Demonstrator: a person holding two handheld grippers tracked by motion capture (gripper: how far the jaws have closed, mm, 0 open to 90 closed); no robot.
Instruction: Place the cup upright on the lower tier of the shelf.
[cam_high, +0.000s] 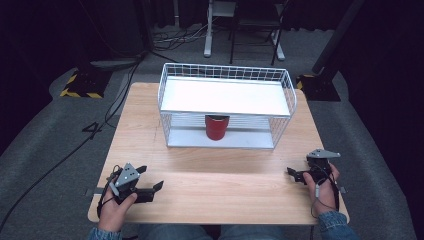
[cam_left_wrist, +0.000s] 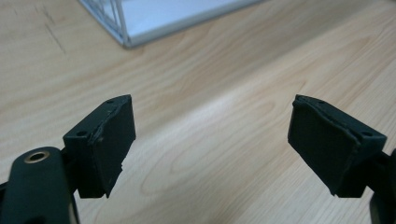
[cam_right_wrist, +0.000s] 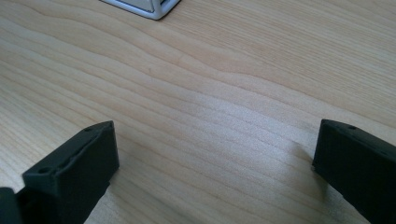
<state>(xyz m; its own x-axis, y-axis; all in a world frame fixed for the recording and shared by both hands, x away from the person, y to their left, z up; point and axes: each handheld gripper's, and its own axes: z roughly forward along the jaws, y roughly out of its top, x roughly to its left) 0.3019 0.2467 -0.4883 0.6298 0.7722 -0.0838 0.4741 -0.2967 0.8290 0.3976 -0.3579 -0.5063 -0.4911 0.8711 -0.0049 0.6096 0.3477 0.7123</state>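
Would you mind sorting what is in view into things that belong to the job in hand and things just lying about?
Job in hand:
red cup on the lower level of the white wire shelf
left gripper, open
right gripper, open

Lying about:
black cables on the floor
yellow-and-black striped base

a light wooden table (cam_high: 210, 175) with a visible grain stands on grey carpeted floor (cam_high: 45, 135). toward its far edge sits a white wire rack (cam_high: 226, 106) with a white upper shelf and a lower shelf resting on the tabletop. a red cup (cam_high: 217, 127) stands upright on that lower shelf, near the middle, under the upper shelf
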